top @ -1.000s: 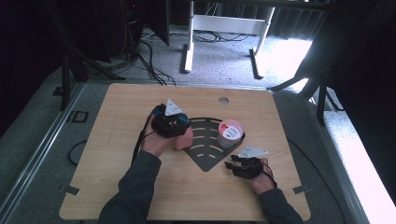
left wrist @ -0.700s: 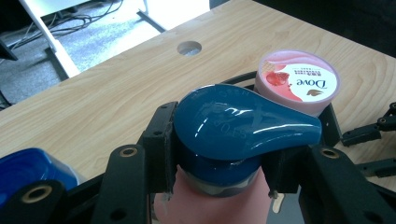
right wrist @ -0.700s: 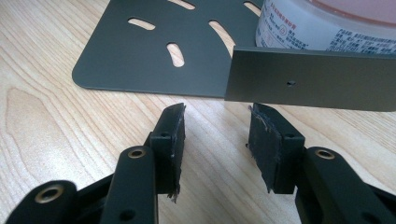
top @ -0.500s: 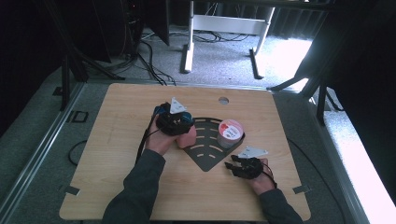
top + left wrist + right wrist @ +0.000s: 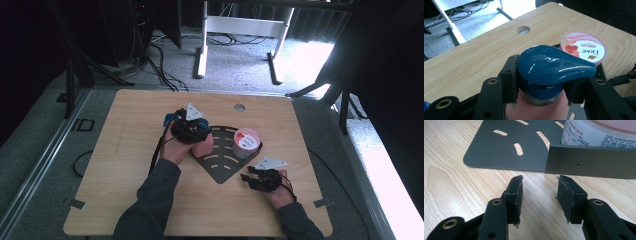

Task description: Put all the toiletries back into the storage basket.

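**Blue-capped pink bottle clamped over the dark tray**

Jaws of the left gripper (image 5: 540,92) are closed on a pink plastic bottle with a glossy blue teardrop-shaped pump cap (image 5: 551,66); in the left gripper view the two black pads press against the neck just below the cap, one on either side, and the cap's spout points toward the right of that view. From the high view the left gripper (image 5: 189,129) sits at the left edge of a dark grey fan-shaped metal tray with slotted cut-outs (image 5: 222,167), and the pink bottle body (image 5: 204,146) shows just under it, against the person's left hand.

Right behind the cap stands a round tub with a pink printed "Dove" lid (image 5: 583,48), resting at the tray's far right corner (image 5: 246,141) and close to the bottle; whether the two touch cannot be told.

The right gripper (image 5: 539,195) hovers low over the light wooden table (image 5: 449,185), its jaws apart with nothing between them. It faces the tray's upright side wall (image 5: 591,162) and the flat slotted plate beside it, near but not touching. In the high view it (image 5: 262,179) lies at the tray's lower right edge, well apart from the left one.
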`<state>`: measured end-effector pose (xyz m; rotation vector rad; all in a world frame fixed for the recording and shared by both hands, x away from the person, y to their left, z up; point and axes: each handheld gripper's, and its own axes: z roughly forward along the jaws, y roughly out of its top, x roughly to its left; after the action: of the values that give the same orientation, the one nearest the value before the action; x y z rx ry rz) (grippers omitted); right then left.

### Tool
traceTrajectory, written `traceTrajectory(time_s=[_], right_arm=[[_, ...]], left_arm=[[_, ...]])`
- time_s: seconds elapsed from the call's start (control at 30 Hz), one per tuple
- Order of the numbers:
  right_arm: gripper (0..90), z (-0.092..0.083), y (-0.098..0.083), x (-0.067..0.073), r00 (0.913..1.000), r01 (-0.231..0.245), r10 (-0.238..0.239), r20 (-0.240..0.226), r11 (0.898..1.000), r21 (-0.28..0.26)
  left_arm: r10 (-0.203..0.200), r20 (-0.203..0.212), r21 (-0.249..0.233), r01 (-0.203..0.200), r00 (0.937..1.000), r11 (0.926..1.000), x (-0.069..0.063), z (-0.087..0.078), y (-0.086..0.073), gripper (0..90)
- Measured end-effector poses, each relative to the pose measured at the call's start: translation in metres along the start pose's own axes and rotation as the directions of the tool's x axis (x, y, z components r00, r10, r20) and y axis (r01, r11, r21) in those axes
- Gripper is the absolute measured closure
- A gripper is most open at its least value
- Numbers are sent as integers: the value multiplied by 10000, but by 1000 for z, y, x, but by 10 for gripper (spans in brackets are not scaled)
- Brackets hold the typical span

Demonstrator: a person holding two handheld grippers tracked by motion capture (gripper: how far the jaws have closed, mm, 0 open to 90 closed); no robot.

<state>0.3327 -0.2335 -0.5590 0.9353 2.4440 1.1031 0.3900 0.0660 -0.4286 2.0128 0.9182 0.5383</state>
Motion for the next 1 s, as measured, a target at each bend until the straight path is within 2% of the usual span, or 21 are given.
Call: traceTrajectory(time_s=[1.0], right_arm=[[547, 0, 0, 0, 10000, 9, -9, -40, 10000, 22]], left_arm=[[-55, 37, 12, 55, 10000, 10000, -8, 26, 6, 528]])
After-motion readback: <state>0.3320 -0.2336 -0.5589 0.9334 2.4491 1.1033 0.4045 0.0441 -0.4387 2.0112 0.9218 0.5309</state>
